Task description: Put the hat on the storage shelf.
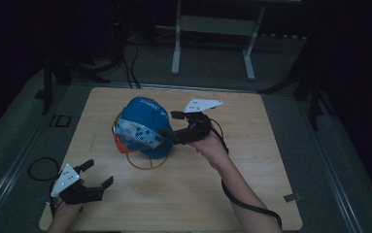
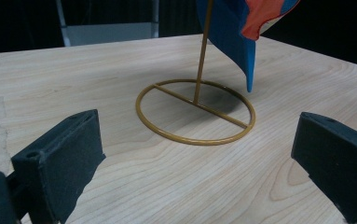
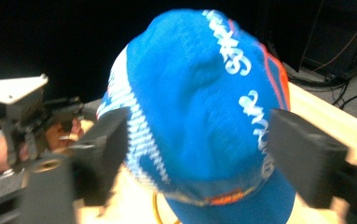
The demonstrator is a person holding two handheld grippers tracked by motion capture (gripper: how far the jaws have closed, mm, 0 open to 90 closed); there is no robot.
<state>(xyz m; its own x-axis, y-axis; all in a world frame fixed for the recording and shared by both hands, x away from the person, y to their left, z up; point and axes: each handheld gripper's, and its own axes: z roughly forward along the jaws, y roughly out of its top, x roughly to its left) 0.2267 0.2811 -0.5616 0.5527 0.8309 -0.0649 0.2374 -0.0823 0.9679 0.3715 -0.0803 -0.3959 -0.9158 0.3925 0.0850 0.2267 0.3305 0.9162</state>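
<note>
high view: a blue cap [image 1: 142, 127] is sitting on a yellow wire stand [image 1: 147, 160] near the middle of the wooden table [image 1: 251, 145]. the right gripper [image 1: 170, 125] is reaching at the cap's right side, jaws spread, one on each side of the crown edge, not clamping anything. the left gripper [image 1: 98, 174] is hovering low at the near left corner, well apart from the stand, jaws also apart and empty. left gripper view: looking at the stand's ring base [image 2: 195, 112] and thin post [image 2: 202, 51], with the cap's lower edge [image 2: 246, 37] hanging beside the post; both jaws wide, nothing between them. right gripper view: the cap [image 3: 199, 107] is sitting between the spread jaws, slightly blurred, so contact is unclear; the left gripper [image 3: 69, 112] is showing farther off. likely step is grabbing the cap to lift it off. advice: pinch fabric only, keep clear of the post, lift straight up; the stand looks light and could tip, so the left could be pinning the ring.
</note>
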